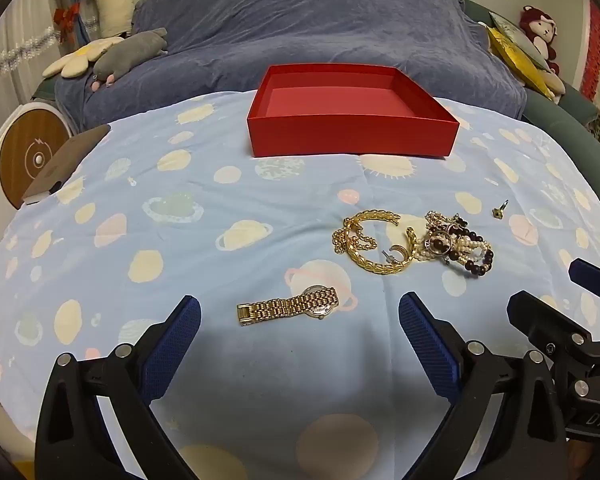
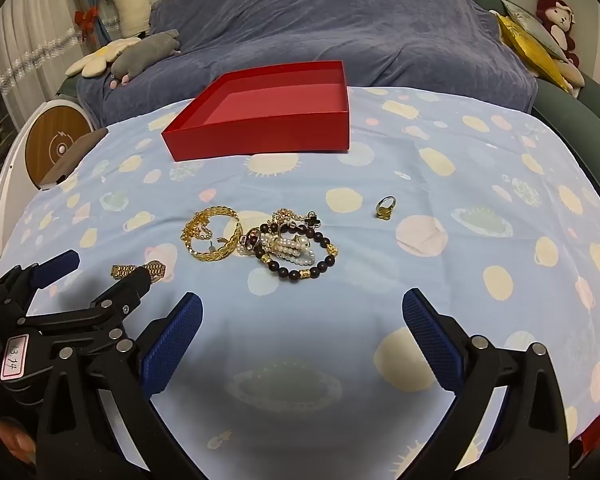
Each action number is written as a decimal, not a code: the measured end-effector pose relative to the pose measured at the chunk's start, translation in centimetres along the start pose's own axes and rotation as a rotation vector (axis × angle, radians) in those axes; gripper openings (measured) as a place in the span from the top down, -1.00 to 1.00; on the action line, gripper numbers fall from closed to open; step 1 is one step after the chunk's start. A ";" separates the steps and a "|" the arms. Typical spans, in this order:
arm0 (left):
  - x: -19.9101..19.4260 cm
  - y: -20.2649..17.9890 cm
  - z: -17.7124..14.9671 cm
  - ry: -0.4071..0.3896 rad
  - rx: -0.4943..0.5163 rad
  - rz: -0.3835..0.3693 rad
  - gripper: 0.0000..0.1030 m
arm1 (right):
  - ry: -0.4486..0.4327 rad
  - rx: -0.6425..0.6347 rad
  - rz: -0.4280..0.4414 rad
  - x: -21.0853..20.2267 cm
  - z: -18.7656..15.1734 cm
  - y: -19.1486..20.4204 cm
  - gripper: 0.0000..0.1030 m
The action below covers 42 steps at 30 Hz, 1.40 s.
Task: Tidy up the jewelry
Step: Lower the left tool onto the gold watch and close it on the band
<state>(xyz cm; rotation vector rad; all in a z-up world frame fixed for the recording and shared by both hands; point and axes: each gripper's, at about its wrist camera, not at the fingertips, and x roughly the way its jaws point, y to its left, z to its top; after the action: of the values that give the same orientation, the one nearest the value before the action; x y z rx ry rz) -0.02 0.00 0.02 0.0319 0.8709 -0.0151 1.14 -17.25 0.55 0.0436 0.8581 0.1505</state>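
Both claws, the left claw [image 1: 300,344] and the right claw [image 2: 302,344], gape wide and empty, tilted down over the surface [image 2: 440,152], ready to pick. The watch [image 1: 288,307] lies nearest; the tangled jewelry heap [image 2: 260,242] and ring [image 2: 386,208] await the empty red box [image 1: 352,136] beyond.

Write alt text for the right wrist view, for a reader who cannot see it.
The open right tool hovers over a planet-print cloth, holding nothing. Ahead lie a tangled pile of gold chains and beaded bracelets, a lone ring to its right, and an empty red box beyond. The left tool shows at the left edge, partly covering a gold watch.
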 end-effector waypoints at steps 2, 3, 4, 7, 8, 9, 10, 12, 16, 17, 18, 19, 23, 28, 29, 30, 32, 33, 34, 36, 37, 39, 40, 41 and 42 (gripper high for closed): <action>0.0 0.0 0.0 0.002 0.001 0.000 -0.88 | 0.004 0.000 -0.001 0.0 0.0 0.0 -0.90; 0.0 0.0 0.0 0.003 0.001 0.001 -0.88 | 0.005 0.000 0.000 0.0 0.0 0.0 -0.90; 0.0 0.0 0.0 0.002 0.001 0.000 -0.88 | 0.005 0.000 0.002 0.0 0.0 0.1 -0.90; -0.2 0.1 -0.1 0.000 0.001 -0.003 -0.88 | 0.002 -0.003 0.001 -0.1 -0.1 0.2 -0.90; -0.2 0.1 -0.1 0.000 0.001 -0.004 -0.88 | 0.006 0.001 0.000 0.1 0.0 0.0 -0.90; -0.3 0.1 -0.2 -0.001 0.000 -0.004 -0.87 | 0.006 0.001 0.000 0.1 0.0 0.0 -0.90; 0.0 0.0 0.0 0.007 0.000 0.001 -0.87 | 0.006 0.002 0.000 0.1 0.0 0.0 -0.90; -0.1 0.1 0.0 0.007 -0.002 -0.001 -0.87 | 0.006 0.000 -0.001 0.0 0.0 0.1 -0.90; 0.4 -0.4 -0.4 0.007 0.005 -0.006 -0.88 | 0.007 0.000 -0.005 0.0 0.0 0.0 -0.90; 0.5 -0.5 -0.5 0.011 0.008 -0.013 -0.88 | 0.007 0.001 -0.006 0.0 0.0 -0.1 -0.90; 0.6 -0.5 -0.5 0.012 0.008 -0.018 -0.88 | 0.006 0.003 -0.007 0.0 0.0 -0.1 -0.90; 0.5 -0.4 -0.5 0.014 0.009 -0.021 -0.88 | 0.006 0.006 -0.009 0.2 0.2 0.0 -0.90; 0.7 0.8 -0.5 0.038 -0.009 -0.038 -0.88 | 0.006 0.016 -0.013 0.4 0.2 -0.5 -0.90; 1.4 2.3 -1.0 0.058 -0.034 -0.052 -0.88 | 0.012 0.023 -0.015 0.1 0.0 -1.1 -0.90; 1.4 2.5 -1.1 0.056 -0.032 -0.054 -0.88 | 0.013 0.023 -0.014 0.1 0.0 -1.2 -0.90; 1.5 2.6 -1.2 0.054 -0.027 -0.056 -0.87 | 0.014 0.023 -0.014 0.0 -0.1 -1.2 -0.90; 1.7 2.5 -1.2 0.050 -0.009 -0.064 -0.87 | 0.016 0.023 -0.012 0.0 -0.1 -1.3 -0.90; 1.7 2.4 -1.2 0.043 0.004 -0.061 -0.87 | 0.018 0.023 -0.012 0.0 -0.1 -1.3 -0.90; 1.8 2.3 -1.1 0.036 0.018 -0.064 -0.87 | 0.019 0.024 -0.012 0.1 -0.1 -1.3 -0.90; 2.3 2.0 -0.9 0.035 0.042 -0.067 -0.81 | 0.023 0.026 -0.013 0.2 -0.2 -1.4 -0.90; 2.5 1.8 -0.8 0.037 0.051 -0.071 -0.78 | 0.025 0.027 -0.014 0.3 -0.2 -1.5 -0.90; 3.0 1.6 -0.7 0.045 0.066 -0.076 -0.64 | 0.026 0.032 -0.015 0.3 -0.2 -1.7 -0.90; 3.4 1.6 -0.6 0.051 0.074 -0.081 -0.60 | 0.027 0.034 -0.014 0.3 -0.2 -1.8 -0.90; 3.7 1.4 -0.6 0.059 0.082 -0.081 -0.52 | 0.027 0.036 -0.014 0.3 -0.2 -1.9 -0.90; 3.9 1.4 -0.7 0.066 0.086 -0.087 -0.43 | 0.028 0.037 -0.012 0.3 -0.2 -1.9 -0.90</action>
<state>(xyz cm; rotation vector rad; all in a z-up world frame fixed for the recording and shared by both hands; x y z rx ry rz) 2.03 1.41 -3.41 0.0757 0.9373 -0.1339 1.37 -19.13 0.02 0.0714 0.8890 0.1237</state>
